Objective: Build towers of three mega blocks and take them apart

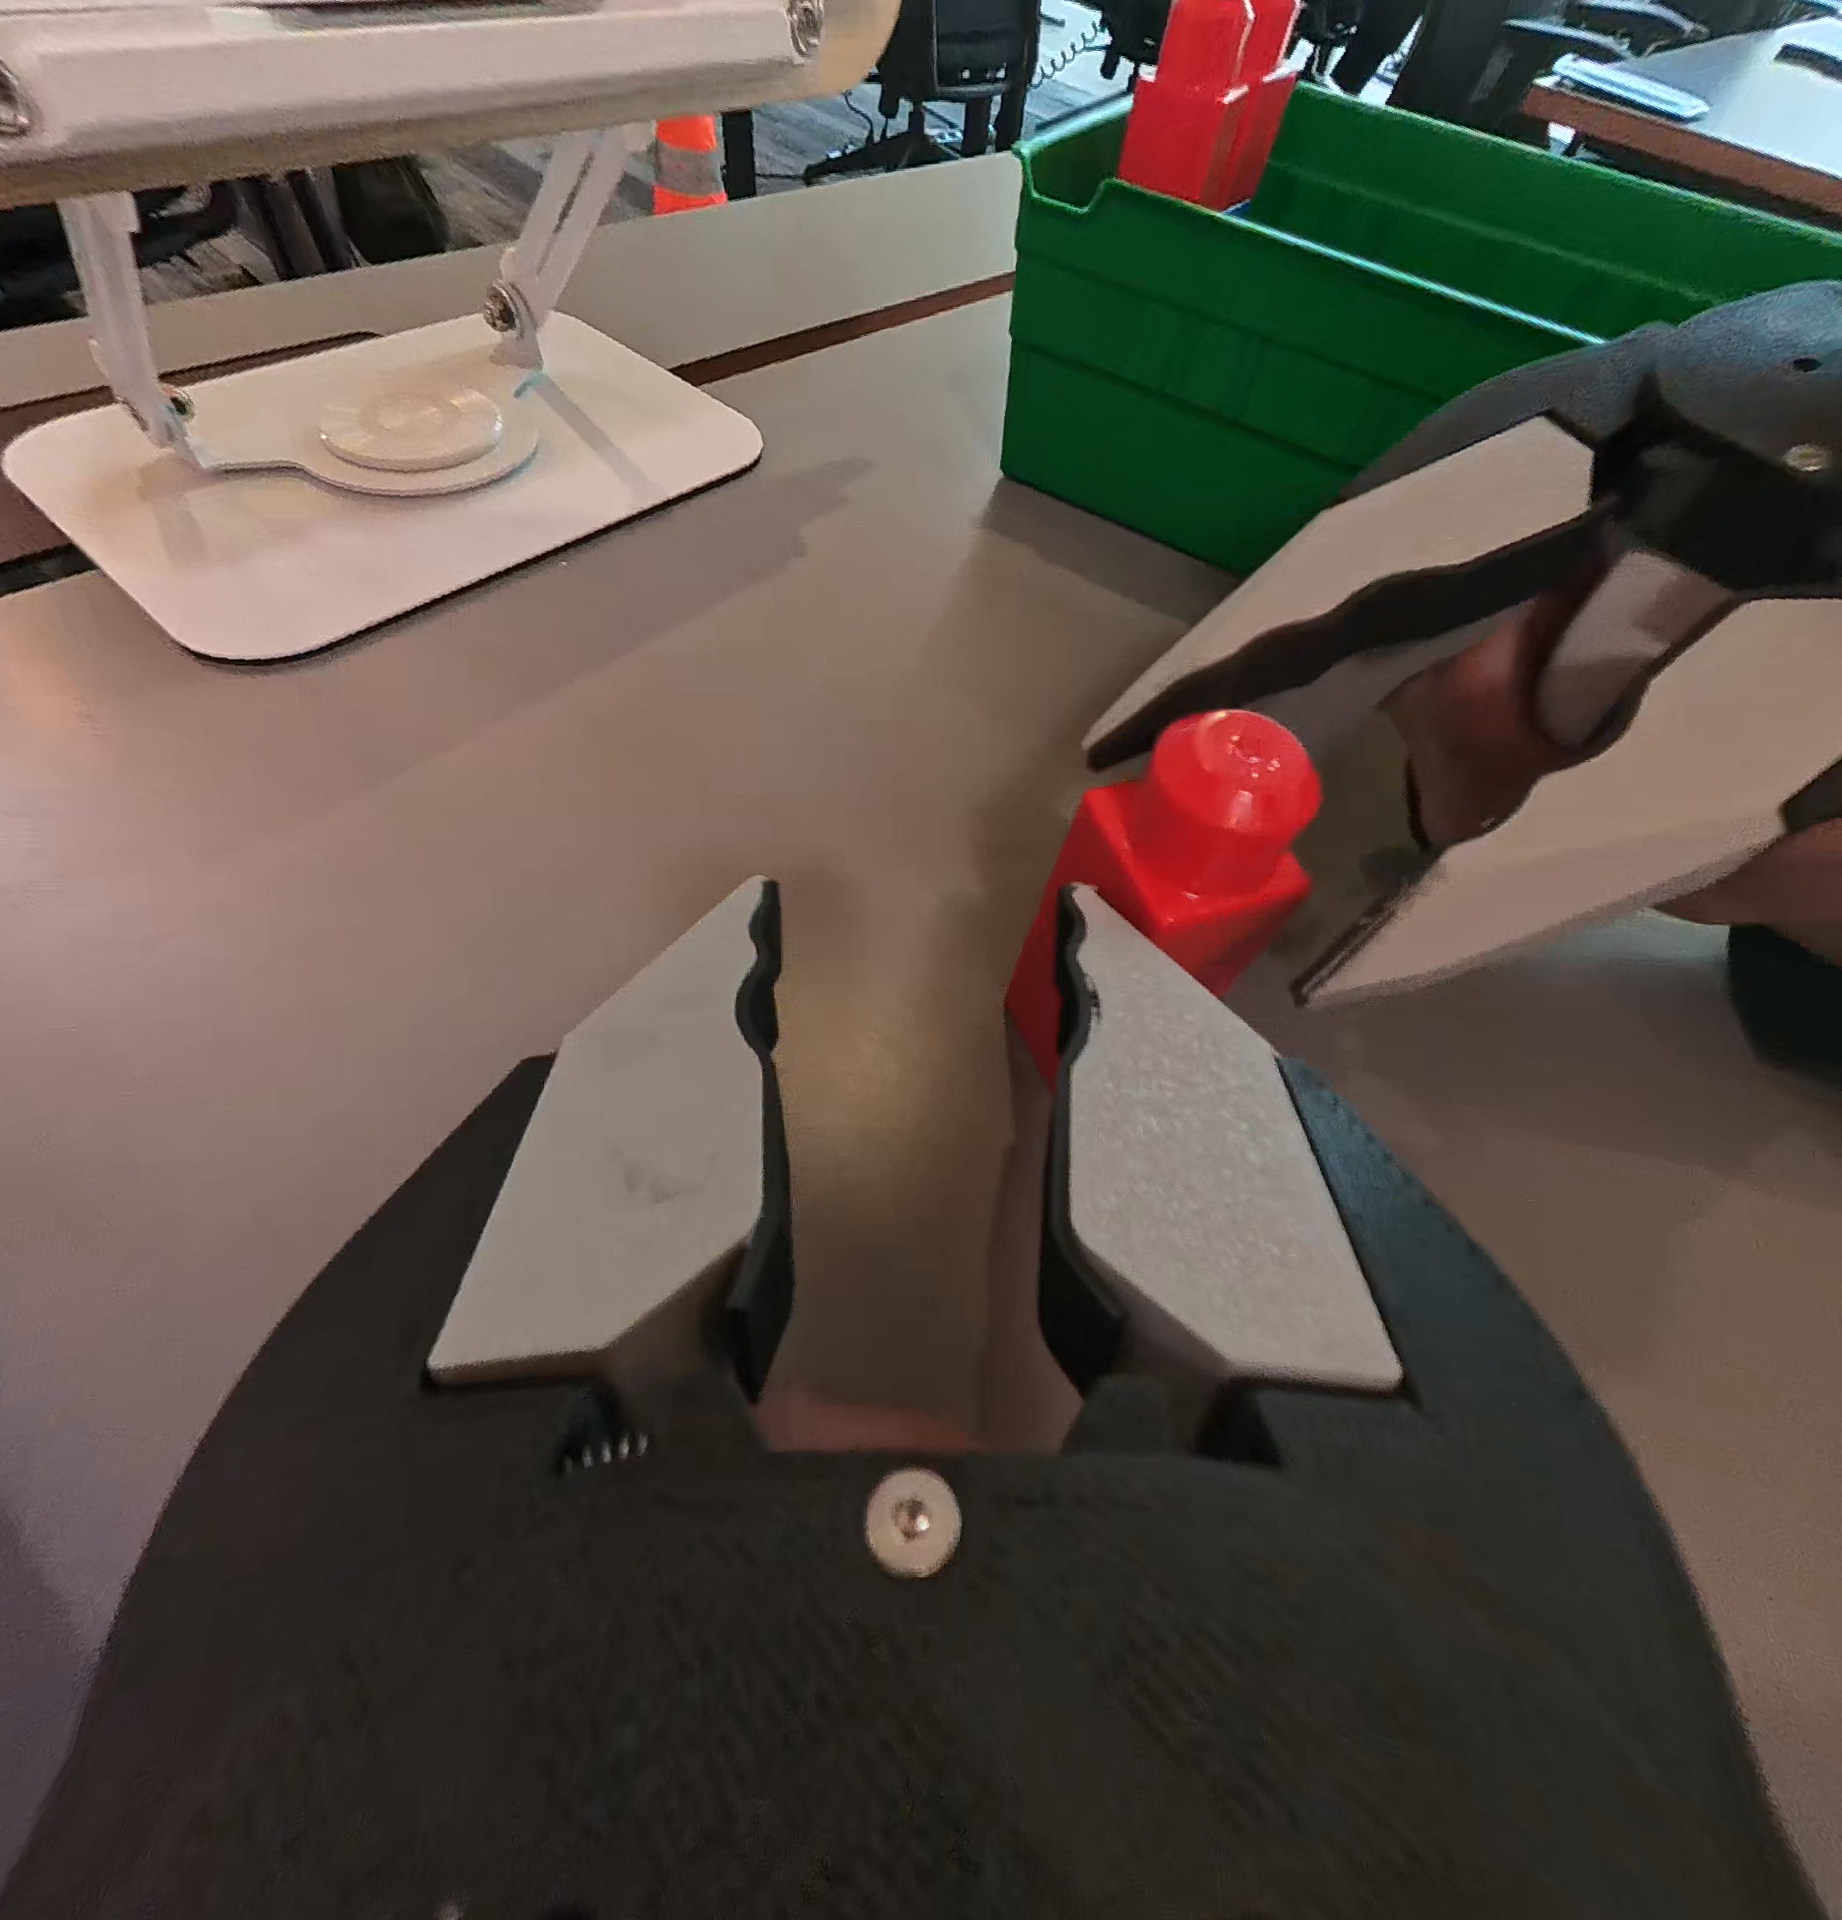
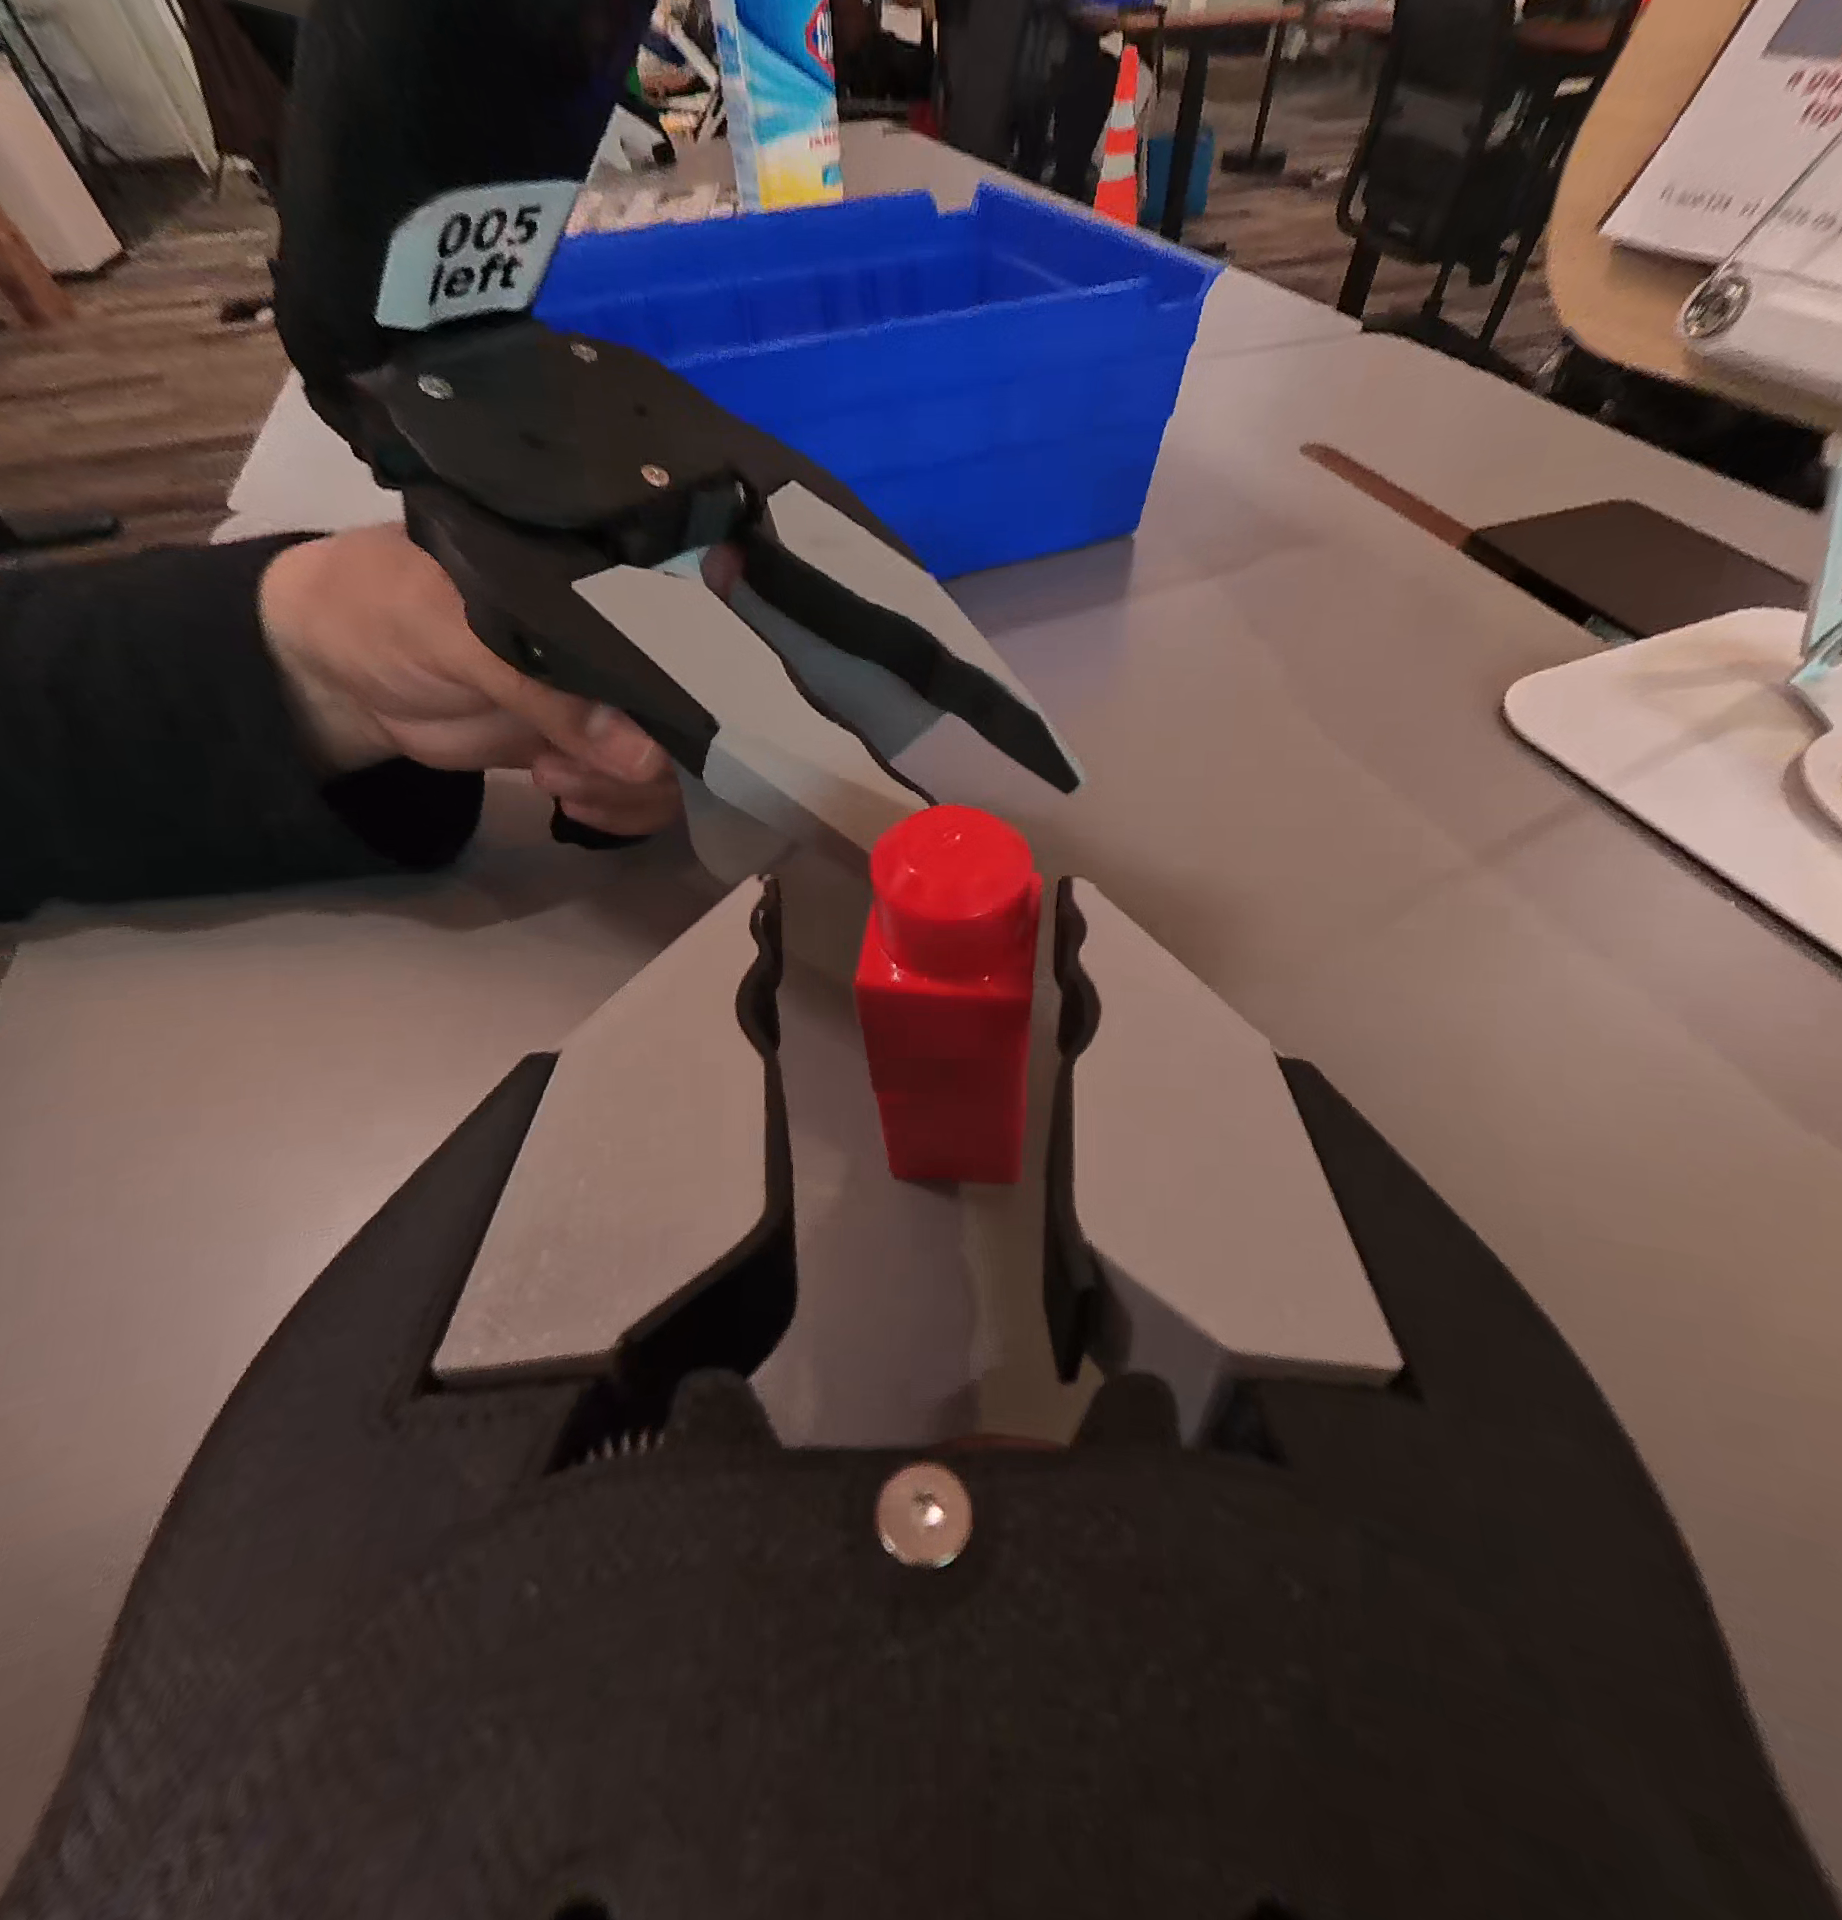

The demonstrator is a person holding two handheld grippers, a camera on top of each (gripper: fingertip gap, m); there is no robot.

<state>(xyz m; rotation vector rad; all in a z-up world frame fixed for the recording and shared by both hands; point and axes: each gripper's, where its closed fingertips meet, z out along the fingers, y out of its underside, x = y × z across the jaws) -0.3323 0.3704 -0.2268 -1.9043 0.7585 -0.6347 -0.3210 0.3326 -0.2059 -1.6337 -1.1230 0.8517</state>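
Red tower [image 2: 943,1023] is standing on the table [image 2: 1312,831], sitting between the spread jaws of the right gripper [image 2: 917,935], unpinched; the left gripper [image 1: 912,935], also spread and empty, is waiting beside it, likely to steady the base.

The left hand-held gripper [image 1: 917,935] hangs with its jaws apart over the grey desk [image 1: 481,831]. Just right of it stands a red mega block tower [image 1: 1156,894], the right hand-held gripper [image 1: 1197,862] spread around its stud. Behind the tower sits a green bin [image 1: 1260,384].
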